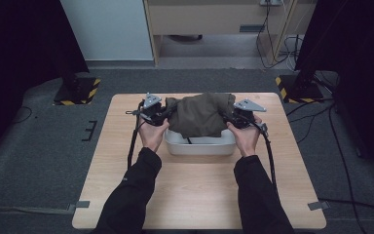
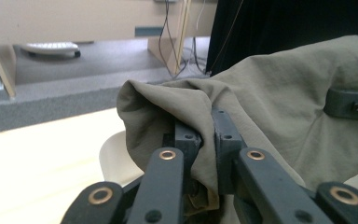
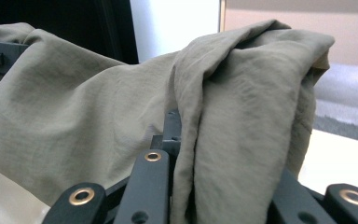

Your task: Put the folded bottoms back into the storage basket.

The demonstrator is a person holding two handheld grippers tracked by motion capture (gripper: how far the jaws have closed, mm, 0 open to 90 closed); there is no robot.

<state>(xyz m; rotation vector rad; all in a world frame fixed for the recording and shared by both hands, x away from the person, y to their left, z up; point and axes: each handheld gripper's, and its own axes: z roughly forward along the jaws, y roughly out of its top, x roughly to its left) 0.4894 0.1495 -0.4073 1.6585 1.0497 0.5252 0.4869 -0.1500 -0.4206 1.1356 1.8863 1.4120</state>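
An olive-green cloth (image 1: 199, 115) hangs bunched between my two grippers, just above a white tub (image 1: 200, 145) on the wooden table (image 1: 195, 190). My left gripper (image 1: 164, 114) is shut on the cloth's left edge. In the left gripper view the fabric (image 2: 270, 107) is pinched between the black fingers (image 2: 186, 140) and folds over them. My right gripper (image 1: 230, 118) is shut on the cloth's right edge. In the right gripper view a thick fold of the cloth (image 3: 242, 121) drapes over that gripper (image 3: 186, 140) and hides one jaw. The cloth's lower part sags into the tub.
The tub's white rim (image 2: 114, 158) stands beside the left jaws. Two yellow-and-black striped stand bases (image 1: 78, 90) (image 1: 297, 87) rest on the grey carpet beyond the table's far corners. Cables (image 1: 341, 146) trail on the floor at the right.
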